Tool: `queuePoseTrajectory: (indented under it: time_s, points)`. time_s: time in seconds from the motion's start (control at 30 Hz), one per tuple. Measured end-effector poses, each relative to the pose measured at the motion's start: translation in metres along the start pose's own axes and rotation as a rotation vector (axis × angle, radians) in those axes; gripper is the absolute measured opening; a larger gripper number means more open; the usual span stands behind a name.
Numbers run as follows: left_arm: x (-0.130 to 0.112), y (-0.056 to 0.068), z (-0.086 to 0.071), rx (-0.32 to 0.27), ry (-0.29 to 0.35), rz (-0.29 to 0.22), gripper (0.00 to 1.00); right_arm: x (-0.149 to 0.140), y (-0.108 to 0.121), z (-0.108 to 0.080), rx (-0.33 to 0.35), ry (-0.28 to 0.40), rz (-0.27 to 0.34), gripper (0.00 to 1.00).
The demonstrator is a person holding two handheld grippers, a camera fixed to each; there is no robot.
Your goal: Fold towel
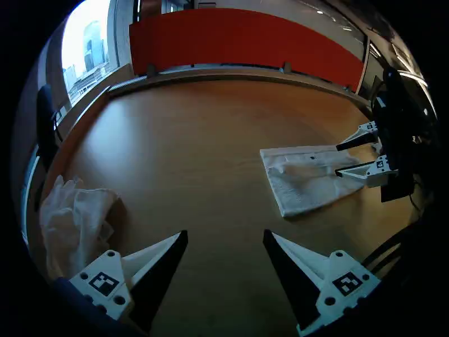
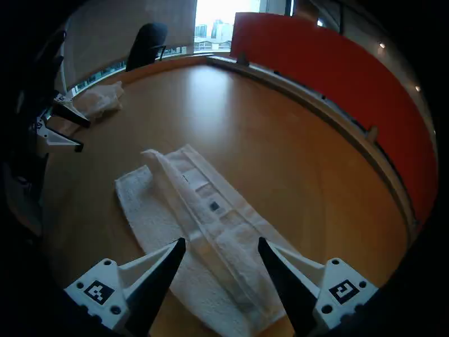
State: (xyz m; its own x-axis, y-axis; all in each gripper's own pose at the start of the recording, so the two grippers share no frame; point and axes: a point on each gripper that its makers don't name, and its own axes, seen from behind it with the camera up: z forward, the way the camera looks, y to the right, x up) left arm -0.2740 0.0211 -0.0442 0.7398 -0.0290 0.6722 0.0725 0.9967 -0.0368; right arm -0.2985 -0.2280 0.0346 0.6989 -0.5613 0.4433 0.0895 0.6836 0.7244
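At six o'clock on the tabletop [image 2: 292, 146], the right tool [image 2: 220, 241], spread apart, straddles the white towel [image 2: 207, 208], likely to pinch its fold; the left tool [image 1: 224, 232] hangs open.

Your towel [image 2: 196, 224] is white terry cloth with a rough, matt nap, crossed by a flatter, smoother woven band, and the crumpled cloth [image 1: 76, 219] looks like the same dull fabric. The table [image 2: 269, 129] reads as warm wood with a smooth satin finish that carries a soft sheen. The fingers of your left gripper [image 1: 224, 231] and right gripper [image 2: 220, 240] look like matt white plastic with black inner faces, and the red panel [image 1: 241, 39] is flat and unglossy.
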Motion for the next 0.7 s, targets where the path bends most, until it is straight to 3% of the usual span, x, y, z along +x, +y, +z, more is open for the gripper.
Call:
queuePoseTrajectory:
  time_s: [0.7]
  points:
    - [-0.006,-0.001,-0.001,-0.001,-0.002,-0.010,1.00,-0.004,0.010,0.013,-0.016,-0.020,-0.011,1.00]
